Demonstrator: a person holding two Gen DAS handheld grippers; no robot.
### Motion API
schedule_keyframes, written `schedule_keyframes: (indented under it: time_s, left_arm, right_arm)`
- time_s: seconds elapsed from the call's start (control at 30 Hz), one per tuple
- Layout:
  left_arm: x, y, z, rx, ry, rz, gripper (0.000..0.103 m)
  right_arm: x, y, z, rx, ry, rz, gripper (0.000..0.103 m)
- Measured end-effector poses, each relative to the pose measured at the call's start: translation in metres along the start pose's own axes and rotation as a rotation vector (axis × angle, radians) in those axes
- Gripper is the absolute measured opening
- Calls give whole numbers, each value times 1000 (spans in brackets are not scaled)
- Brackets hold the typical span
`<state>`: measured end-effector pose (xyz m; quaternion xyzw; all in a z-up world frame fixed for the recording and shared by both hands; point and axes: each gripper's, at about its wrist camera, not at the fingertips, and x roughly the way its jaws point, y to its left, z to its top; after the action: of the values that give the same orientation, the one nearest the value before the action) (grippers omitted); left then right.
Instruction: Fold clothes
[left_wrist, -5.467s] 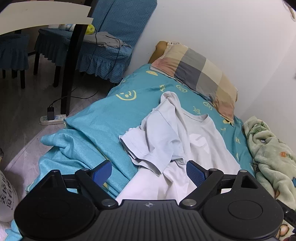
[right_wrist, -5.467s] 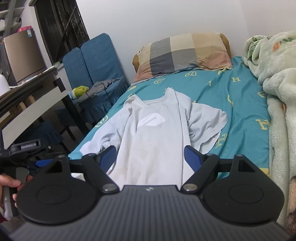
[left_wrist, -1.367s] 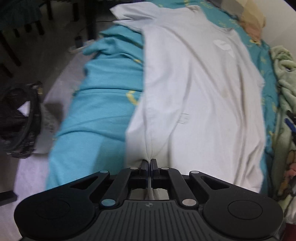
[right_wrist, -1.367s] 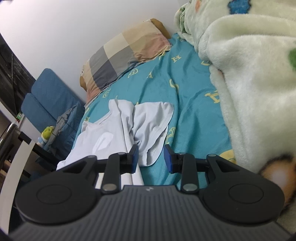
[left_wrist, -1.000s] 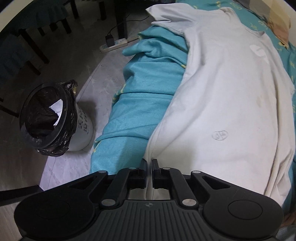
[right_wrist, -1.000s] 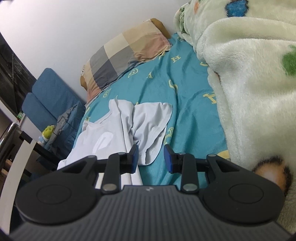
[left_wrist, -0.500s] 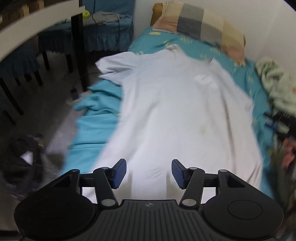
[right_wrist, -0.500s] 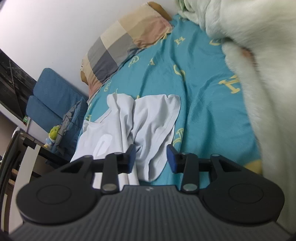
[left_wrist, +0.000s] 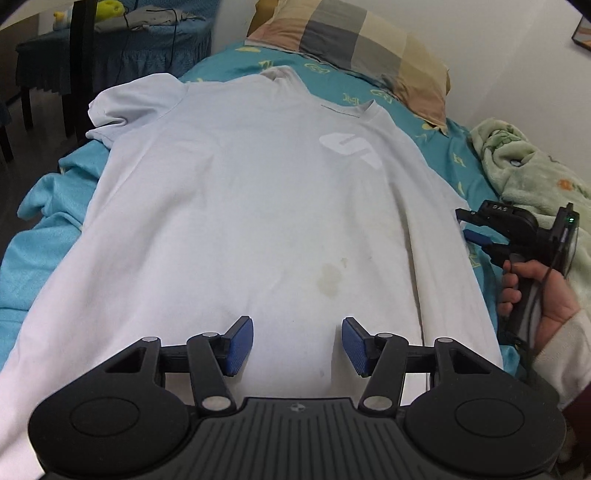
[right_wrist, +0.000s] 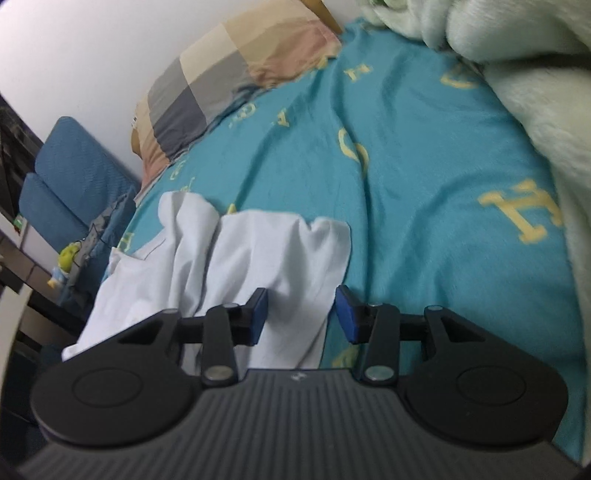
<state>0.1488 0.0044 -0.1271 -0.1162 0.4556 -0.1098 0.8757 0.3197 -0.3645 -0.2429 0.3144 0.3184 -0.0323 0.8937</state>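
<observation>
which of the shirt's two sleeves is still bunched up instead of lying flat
The sleeve on the fleece-blanket side of the white t-shirt, just ahead of the right gripper: that right-side sleeve is rumpled and folded. The chair-side sleeve lies spread out.

Left wrist view: close above the hem of the flat white T-shirt (left_wrist: 258, 206), facing the checked pillow (left_wrist: 354, 48). Right wrist view: low beside its crumpled sleeve, facing likewise. Shared: shirt, pillow, teal patterned bedsheet (right_wrist: 424, 206).
</observation>
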Motion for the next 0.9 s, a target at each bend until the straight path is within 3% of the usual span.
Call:
schedule_keyframes:
  time_s: [0.03, 0.07, 0.33, 0.43, 0.67, 0.8, 0.9]
  left_arm:
    - [-2, 0, 1, 7, -8, -5, 56]
    - [-9, 1, 1, 15, -17, -4, 56]
    - [-22, 4, 0, 9, -46, 10, 56]
    - [-19, 5, 0, -9, -45, 16, 56]
    - [-10, 2, 2, 2, -35, 38, 56]
    - [-13, 5, 1, -20, -36, 24, 56]
    - [-15, 6, 1, -41, -37, 7, 56]
  right_arm:
    - [0, 2, 2, -17, -15, -13, 7]
    - [-1, 3, 5, -29, -31, -24, 4]
    - [-41, -3, 70, -62, -322, -88, 3]
    - [-45, -18, 88, -51, -372, -98, 3]
    - [-11, -18, 77, -41, -155, -25, 5]
    - [-9, -18, 70, 13, -82, -17, 7]
    - [-10, -23, 61, 62, 26, 13, 10]
